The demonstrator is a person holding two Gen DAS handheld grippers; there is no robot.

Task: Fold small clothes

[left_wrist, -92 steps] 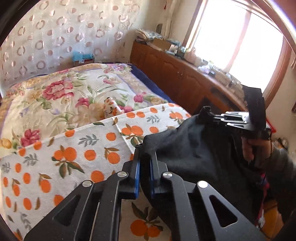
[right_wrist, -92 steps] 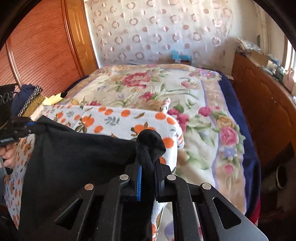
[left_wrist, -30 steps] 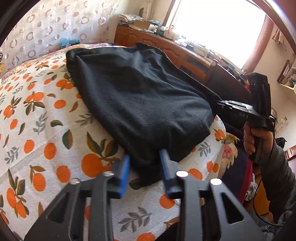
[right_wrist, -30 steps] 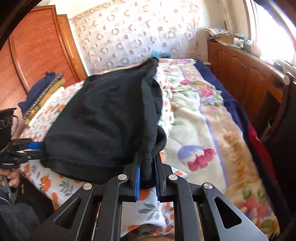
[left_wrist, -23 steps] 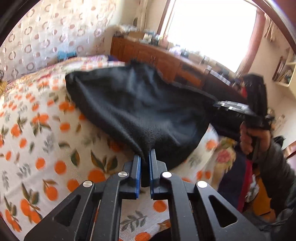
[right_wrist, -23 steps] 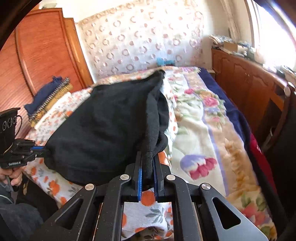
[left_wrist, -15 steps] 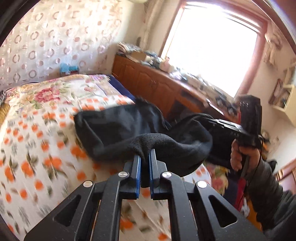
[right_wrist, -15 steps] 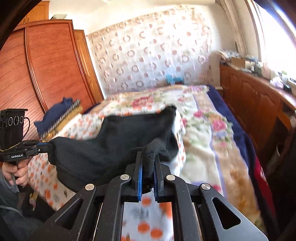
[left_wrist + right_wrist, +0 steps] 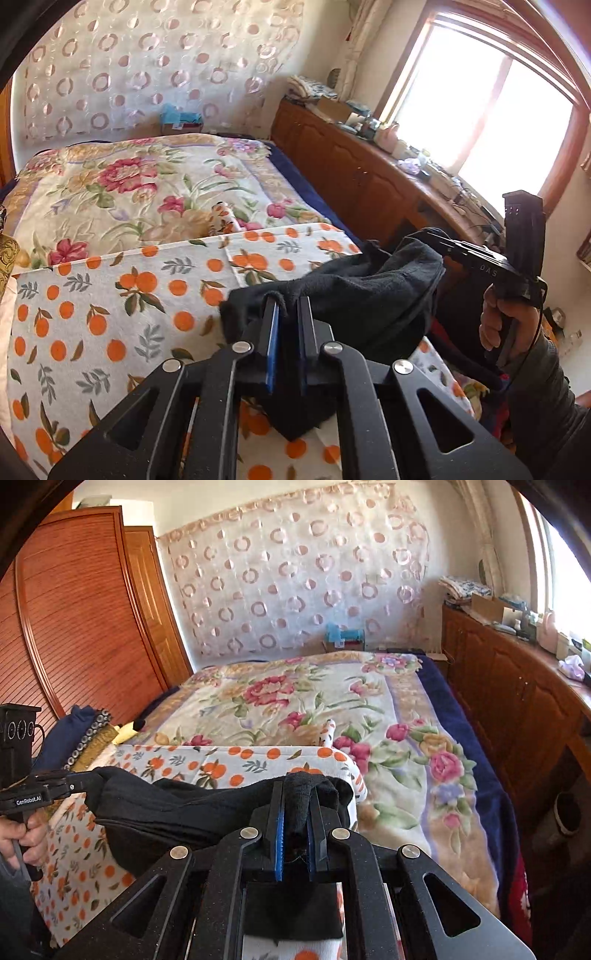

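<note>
Your left gripper (image 9: 287,306) and right gripper (image 9: 295,794) are each clamped on an edge of the black garment (image 9: 354,295), which sags between them above the orange-print sheet (image 9: 110,295). Only the right view shows the wardrobe (image 9: 85,627); only the left shows the window (image 9: 480,122).

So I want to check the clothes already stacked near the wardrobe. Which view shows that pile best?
The right wrist view. The pile lies at the bed's left edge by the wardrobe, its dark blue and beaded layers visible. The left wrist view shows only a sliver of gold trim at its left border.
</note>
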